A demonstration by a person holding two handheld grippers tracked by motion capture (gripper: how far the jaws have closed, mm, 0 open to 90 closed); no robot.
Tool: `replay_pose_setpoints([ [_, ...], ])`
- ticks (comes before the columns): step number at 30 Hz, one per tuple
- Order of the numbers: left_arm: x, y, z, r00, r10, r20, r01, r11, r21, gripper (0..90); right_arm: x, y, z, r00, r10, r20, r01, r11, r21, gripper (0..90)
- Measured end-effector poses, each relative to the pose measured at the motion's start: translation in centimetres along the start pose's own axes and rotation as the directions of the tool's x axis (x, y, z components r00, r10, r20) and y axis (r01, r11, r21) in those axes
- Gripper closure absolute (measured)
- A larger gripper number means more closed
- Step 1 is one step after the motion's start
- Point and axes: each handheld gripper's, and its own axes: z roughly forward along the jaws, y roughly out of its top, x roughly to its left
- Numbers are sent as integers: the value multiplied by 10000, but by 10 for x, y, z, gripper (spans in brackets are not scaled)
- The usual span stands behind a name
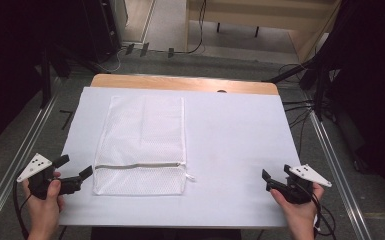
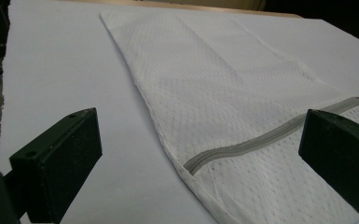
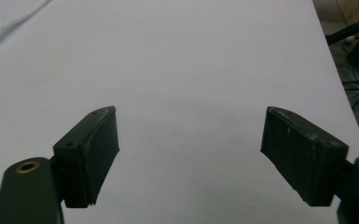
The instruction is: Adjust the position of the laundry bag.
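Note:
A white mesh laundry bag (image 1: 142,142) lies flat on the white table cover (image 1: 230,135), left of centre, with its grey zipper (image 1: 139,165) running across near the front end. My left gripper (image 1: 75,166) is open just left of the bag's front left corner, held by a hand. In the left gripper view the mesh bag (image 2: 224,88) and its zipper (image 2: 261,137) lie between and ahead of the spread jaws. My right gripper (image 1: 276,172) is open at the front right of the table, over bare cover (image 3: 186,70), holding nothing.
A wooden table edge (image 1: 180,82) shows beyond the cover at the back. Metal rails (image 1: 20,150) run along both sides of the table, with cables (image 1: 300,107) on the floor at the right. A zipper pull cord (image 1: 190,176) sticks out at the bag's right side.

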Motion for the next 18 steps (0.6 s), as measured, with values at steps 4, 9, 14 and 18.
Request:
replay_pose_setpoints([
  [4,-3,-1,0,9999,103,-50,-103,9999,44,0,20,7,6,9995,-307,3,307,9995,35,240],
  [9,-7,0,-1,9978,428,-511,-425,9991,68,0,45,17,12,9978,-269,-611,253,9994,-255,294],
  [14,-6,-2,-2,9978,364,-547,-354,9992,186,14,87,29,29,9856,-911,-1428,861,9954,-410,316],
  [18,-8,-3,-1,9983,303,-496,-292,9993,218,15,109,32,41,9752,-1180,-1872,1161,9930,-213,317],
])
